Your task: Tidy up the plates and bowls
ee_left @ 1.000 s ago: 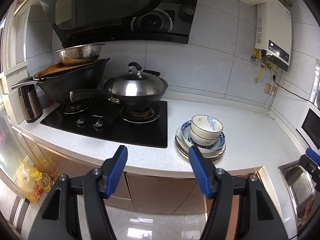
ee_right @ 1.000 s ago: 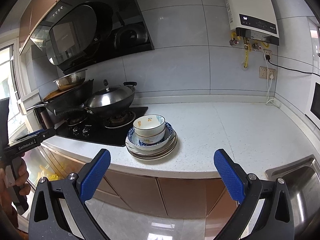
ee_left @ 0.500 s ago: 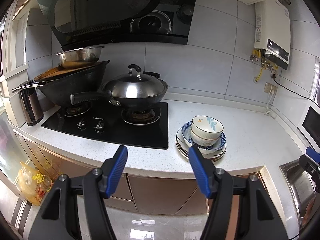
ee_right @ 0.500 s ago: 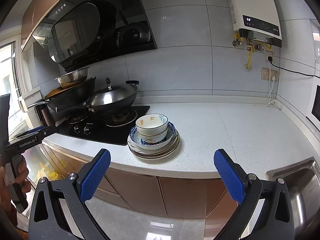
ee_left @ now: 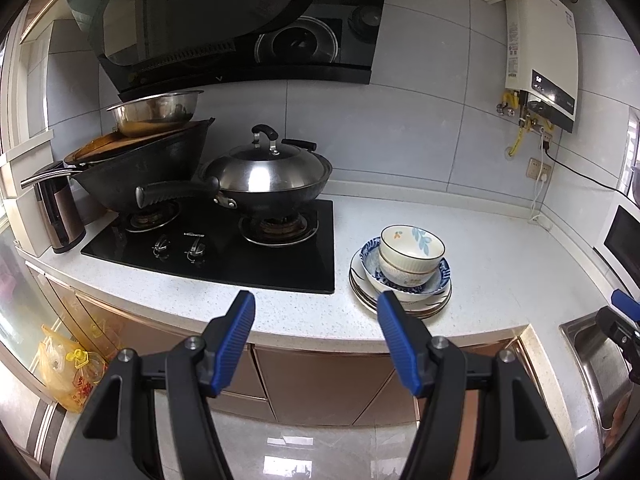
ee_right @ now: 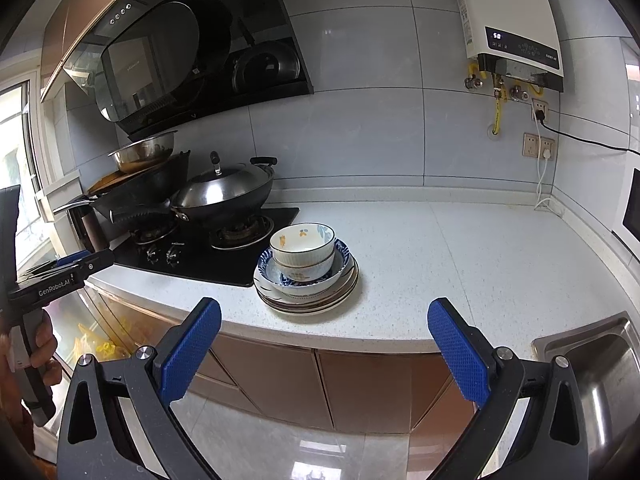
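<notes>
White speckled countertop fills my view. Nearest me, my left gripper and right gripper both hang released, holding nothing, short of the counter edge. Beyond, at twelve o'clock from the right one, two nested bowls sit in a blue-patterned bowl atop stacked plates, just beside the black hob. I judge that pinching the top bowl could drag its partner and topple the pile.
</notes>
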### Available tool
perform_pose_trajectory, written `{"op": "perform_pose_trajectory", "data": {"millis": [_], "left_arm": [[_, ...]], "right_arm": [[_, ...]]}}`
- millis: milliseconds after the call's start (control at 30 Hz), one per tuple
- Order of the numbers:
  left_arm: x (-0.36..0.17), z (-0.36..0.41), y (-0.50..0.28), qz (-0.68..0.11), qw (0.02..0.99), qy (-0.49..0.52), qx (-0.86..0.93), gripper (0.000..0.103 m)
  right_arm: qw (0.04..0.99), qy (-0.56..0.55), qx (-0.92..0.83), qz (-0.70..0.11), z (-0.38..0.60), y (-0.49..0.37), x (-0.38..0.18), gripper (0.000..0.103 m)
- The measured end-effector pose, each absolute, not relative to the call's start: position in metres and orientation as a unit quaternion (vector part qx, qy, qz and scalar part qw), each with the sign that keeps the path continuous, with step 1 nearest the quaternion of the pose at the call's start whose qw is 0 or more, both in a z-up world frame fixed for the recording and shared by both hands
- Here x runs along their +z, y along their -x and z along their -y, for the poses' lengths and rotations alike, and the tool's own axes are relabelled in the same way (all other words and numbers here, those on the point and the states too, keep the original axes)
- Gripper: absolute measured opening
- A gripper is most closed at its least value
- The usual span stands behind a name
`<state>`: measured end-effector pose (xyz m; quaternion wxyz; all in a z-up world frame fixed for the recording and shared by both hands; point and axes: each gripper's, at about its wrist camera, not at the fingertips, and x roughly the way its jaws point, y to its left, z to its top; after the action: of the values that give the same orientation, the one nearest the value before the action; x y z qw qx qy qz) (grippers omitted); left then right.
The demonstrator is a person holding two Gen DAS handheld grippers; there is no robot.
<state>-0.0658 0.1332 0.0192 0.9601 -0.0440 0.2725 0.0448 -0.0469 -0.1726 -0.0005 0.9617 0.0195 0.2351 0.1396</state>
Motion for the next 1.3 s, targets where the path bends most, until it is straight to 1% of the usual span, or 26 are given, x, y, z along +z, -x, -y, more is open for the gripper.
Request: {"op": "perform_pose_trajectory", "data": {"millis": [867, 1300], "left_arm": [[0.018, -0.128, 0.067, -0.272, 0.961, 0.041, 0.039, 0.062], [0.019, -0.128, 0.082, -0.273, 0.96, 0.041, 0.046, 0.062]], "right_arm": [[0.962, -0.016, 0.139, -0.234, 0.177, 0.051, 0.0, 0.102], [0.963, -0.021, 0.133, -0.233, 0.182, 0.057, 0.0, 0.102]]}}
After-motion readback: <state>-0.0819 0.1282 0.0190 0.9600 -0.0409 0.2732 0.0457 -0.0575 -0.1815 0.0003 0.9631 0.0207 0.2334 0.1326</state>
